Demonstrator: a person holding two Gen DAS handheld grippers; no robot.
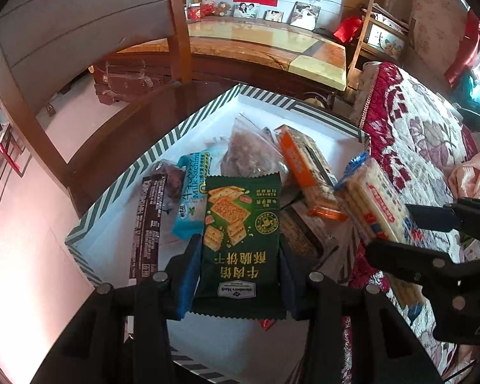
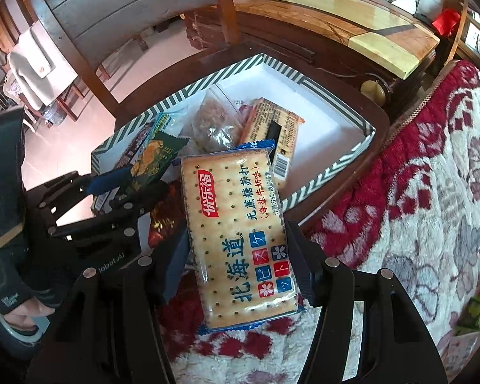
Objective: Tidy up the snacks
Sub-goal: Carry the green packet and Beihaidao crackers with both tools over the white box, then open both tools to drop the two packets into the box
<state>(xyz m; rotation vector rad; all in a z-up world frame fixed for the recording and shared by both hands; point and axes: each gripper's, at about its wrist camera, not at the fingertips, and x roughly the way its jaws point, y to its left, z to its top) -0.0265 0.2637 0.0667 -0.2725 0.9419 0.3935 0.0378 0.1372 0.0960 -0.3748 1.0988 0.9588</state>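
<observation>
Left wrist view shows the left gripper (image 1: 240, 256) clamped on a green cracker packet (image 1: 241, 240), its pads pressing the packet's two long edges at lower centre of the frame. The packet's long axis runs straight up the picture, pointing into the striped box (image 1: 118, 188) that fills the middle. Inside that box lie a light blue milk snack (image 1: 192, 192), a dark brown bar (image 1: 147, 220), a clear bag of nuts (image 1: 249, 153) and an orange cracker box (image 1: 307, 176).

At right of the same frame the right gripper (image 1: 400, 233) grips a blue-edged soda cracker pack (image 1: 377, 204) over the floral blanket (image 1: 416, 134), just outside the box's right wall. In the right wrist view that pack (image 2: 240, 236) stands lengthwise between the pads, its far end reaching over the near rim of the box (image 2: 323, 176), which lies up and left of the tongs.

My judgement: the left hand is nearer a drop, since its packet is already above the box floor; the right must travel up-left across the rim first.
</observation>
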